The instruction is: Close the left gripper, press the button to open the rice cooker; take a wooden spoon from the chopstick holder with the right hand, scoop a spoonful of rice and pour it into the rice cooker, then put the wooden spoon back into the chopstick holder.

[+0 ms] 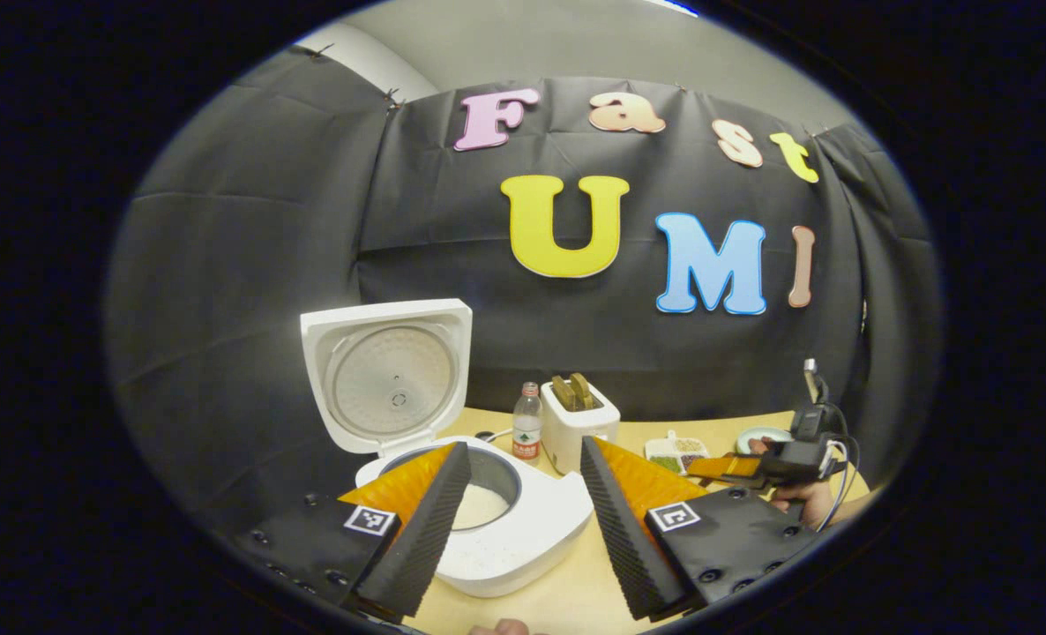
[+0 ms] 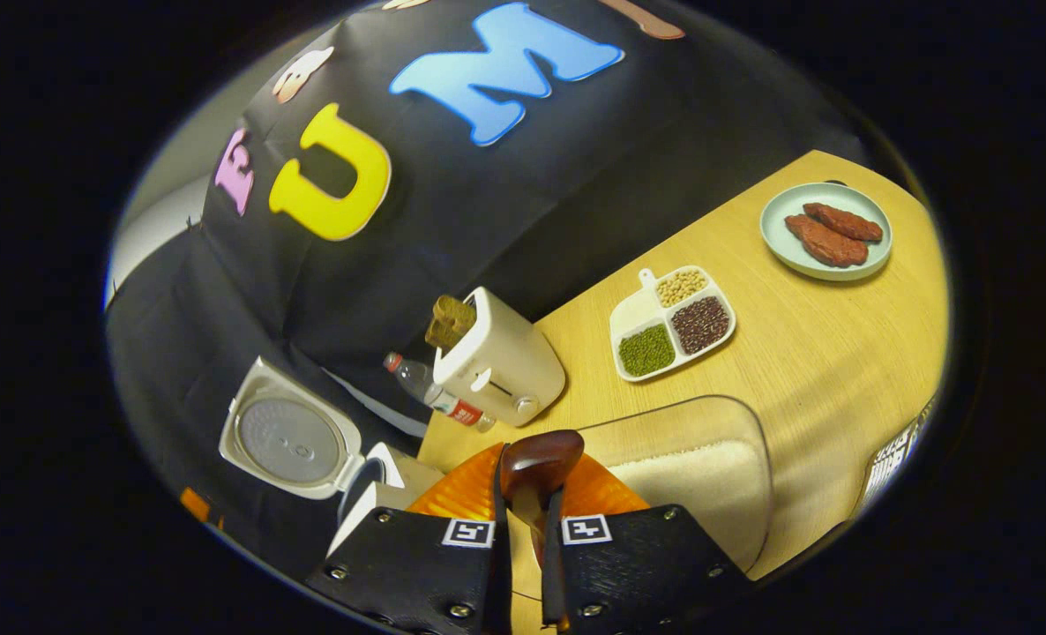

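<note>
Already the white rice cooker [image 1: 488, 520] stood open on the pale wooden table [image 1: 567, 600], its round-lined lid [image 1: 388, 375] tilted upright at the back and a little white rice lying in the bottom of the pot, so I judged the button press done. My left gripper [image 1: 523, 503] hung above the cooker's front edge with its jaws spread wide and nothing between them.

My right gripper [image 2: 523, 520] was clenched on the handle of the dark brown wooden spoon [image 2: 536, 463], both fingers pressing it, the bowl of the spoon sticking out forward. Just beyond it sat the clear plastic container of white rice [image 2: 699, 467], so the spoon had plainly left the chopstick holder, which I could not make out. Whether the spoon carried any rice I could not tell.

By my reckoning the scoop, or at least the pour into the cooker, remained, and then the spoon's return to its holder. The cream toaster [image 2: 496, 362] and the small water bottle [image 2: 430, 392] stood between container and cooker.
</note>
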The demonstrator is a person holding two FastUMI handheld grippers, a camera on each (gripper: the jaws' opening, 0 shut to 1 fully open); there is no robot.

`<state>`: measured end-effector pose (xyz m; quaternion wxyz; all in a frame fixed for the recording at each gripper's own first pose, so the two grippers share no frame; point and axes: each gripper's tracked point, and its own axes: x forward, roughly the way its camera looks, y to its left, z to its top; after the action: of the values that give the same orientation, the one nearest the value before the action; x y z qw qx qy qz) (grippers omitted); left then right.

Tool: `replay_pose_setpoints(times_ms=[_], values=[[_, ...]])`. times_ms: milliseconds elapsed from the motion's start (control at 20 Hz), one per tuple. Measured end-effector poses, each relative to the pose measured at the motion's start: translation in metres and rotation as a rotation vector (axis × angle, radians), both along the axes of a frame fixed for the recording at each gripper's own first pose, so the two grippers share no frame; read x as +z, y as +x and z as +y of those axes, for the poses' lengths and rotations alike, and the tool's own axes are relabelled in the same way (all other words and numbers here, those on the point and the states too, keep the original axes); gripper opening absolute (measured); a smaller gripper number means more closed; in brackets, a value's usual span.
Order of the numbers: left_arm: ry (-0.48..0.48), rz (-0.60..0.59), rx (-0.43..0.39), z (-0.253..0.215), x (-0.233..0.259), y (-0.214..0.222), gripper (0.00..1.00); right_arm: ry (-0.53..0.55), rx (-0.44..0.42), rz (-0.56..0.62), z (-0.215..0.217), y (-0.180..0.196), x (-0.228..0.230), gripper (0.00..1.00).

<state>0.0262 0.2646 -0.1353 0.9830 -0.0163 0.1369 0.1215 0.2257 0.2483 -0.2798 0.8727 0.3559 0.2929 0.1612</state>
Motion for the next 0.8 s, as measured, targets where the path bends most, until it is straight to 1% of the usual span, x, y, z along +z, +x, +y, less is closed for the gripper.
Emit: replay_pose_setpoints(times_ms=[100,250,400,500,650,800], values=[[0.009,-0.011,-0.002,0.002,0.005,0.000,0.89,0.106,-0.050,0.005,-0.024,0.002,0.021,0.13],[0.016,-0.018,-0.014,0.001,0.007,0.002,0.89,0.223,-0.124,-0.009,-0.059,0.003,0.051,0.13],[0.013,-0.032,-0.032,-0.003,0.008,0.004,0.89,0.356,-0.167,-0.023,-0.076,-0.001,0.085,0.13],[0.015,-0.038,-0.047,-0.004,0.008,0.005,0.89,0.415,-0.175,-0.034,-0.080,-0.006,0.105,0.13],[0.015,-0.053,-0.077,-0.004,0.010,0.005,0.89,0.497,-0.154,-0.050,-0.070,-0.017,0.136,0.13],[0.013,-0.073,-0.094,0.004,0.012,0.002,0.89,0.522,-0.123,-0.071,-0.050,-0.024,0.157,0.13]])
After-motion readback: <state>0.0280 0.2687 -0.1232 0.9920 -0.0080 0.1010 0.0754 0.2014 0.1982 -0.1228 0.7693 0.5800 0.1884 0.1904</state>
